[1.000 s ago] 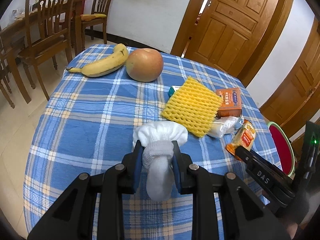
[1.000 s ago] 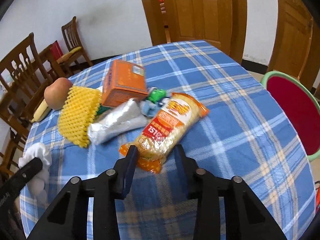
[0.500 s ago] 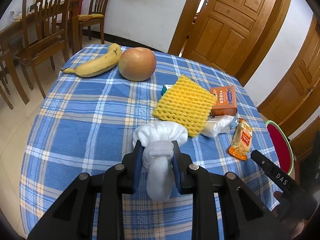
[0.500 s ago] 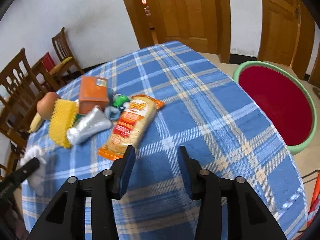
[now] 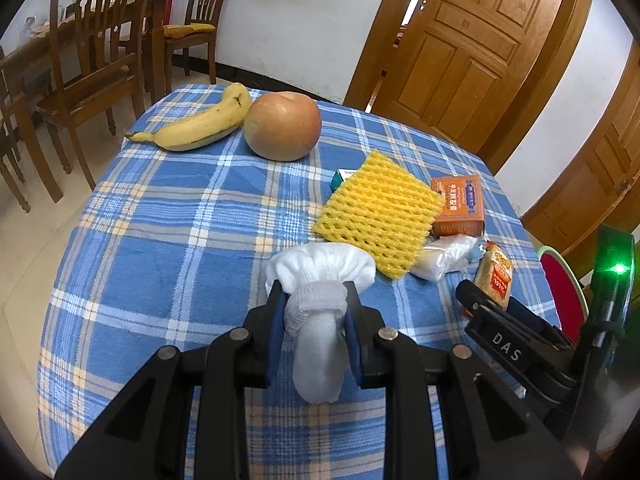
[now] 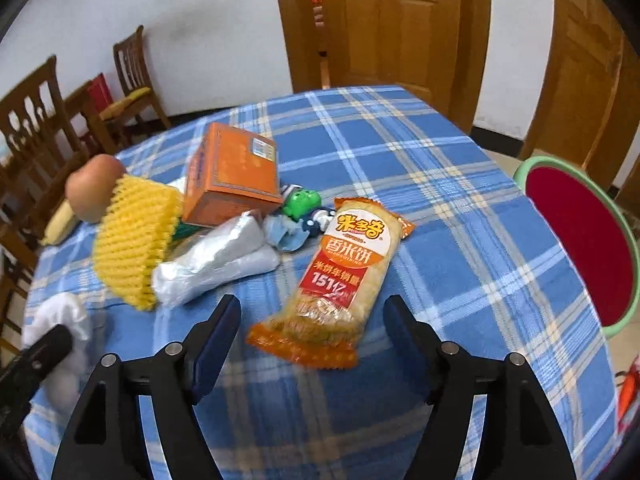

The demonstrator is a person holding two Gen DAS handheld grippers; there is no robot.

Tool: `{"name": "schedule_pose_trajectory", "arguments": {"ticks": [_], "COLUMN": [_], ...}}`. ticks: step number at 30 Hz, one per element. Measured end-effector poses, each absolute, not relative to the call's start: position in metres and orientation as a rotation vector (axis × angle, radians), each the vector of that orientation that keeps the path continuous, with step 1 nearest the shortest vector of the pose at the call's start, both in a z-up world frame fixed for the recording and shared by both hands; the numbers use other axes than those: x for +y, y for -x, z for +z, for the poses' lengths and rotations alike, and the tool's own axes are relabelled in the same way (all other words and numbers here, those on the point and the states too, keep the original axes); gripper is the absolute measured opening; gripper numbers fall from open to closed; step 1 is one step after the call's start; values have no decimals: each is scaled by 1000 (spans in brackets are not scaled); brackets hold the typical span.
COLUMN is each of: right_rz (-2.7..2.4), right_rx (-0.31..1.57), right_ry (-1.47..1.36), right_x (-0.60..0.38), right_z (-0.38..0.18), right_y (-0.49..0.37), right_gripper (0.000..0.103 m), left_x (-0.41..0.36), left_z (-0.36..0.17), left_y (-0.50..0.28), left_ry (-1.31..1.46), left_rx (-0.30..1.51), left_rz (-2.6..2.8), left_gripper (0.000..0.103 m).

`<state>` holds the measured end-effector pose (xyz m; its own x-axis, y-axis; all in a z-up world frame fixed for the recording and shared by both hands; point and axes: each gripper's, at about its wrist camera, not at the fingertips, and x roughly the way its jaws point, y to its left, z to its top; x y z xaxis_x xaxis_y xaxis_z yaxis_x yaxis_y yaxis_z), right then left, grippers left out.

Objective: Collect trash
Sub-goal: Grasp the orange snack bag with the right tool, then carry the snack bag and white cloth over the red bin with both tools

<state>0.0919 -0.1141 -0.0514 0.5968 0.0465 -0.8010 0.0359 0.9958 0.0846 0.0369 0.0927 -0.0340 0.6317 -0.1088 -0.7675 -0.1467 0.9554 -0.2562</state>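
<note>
Left wrist view: looks from just behind the left gripper (image 5: 314, 320), downward and forward over the blue plaid tablecloth (image 5: 180, 232); faces the wooden door (image 5: 476, 48) and the dining chairs (image 5: 92, 60) at far left.
Nearness, left: very close to the white sock (image 5: 320, 280); banana (image 5: 196, 128) and apple (image 5: 282, 126) at the far edge.
Right wrist view: looks from behind the right gripper (image 6: 312, 332), tilted down, close above the rice cracker packet (image 6: 344, 272); red basin (image 6: 580, 244) at right.
Shared part: yellow foam net (image 6: 136, 240), orange box (image 6: 236, 176), clear plastic bag (image 6: 216, 260), packet, apple, sock.
Cross sight: right gripper seen at the lower right of the left view.
</note>
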Motion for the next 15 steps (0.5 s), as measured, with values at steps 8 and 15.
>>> {"name": "schedule_pose_trajectory", "arguments": {"ticks": [8, 15], "right_rz": [6, 69], "right_rx": [919, 916], "right_ry": [-115, -163], "right_x": [-136, -153], "right_z": [-50, -47], "right_y": [-95, -79], "right_gripper": [41, 40], "left_x": [82, 69], "left_z": [-33, -30], "left_y": [-41, -42], "left_ry": [293, 285], "left_rx": [888, 891], "left_rz": [1, -29], "left_gripper": [27, 27]}}
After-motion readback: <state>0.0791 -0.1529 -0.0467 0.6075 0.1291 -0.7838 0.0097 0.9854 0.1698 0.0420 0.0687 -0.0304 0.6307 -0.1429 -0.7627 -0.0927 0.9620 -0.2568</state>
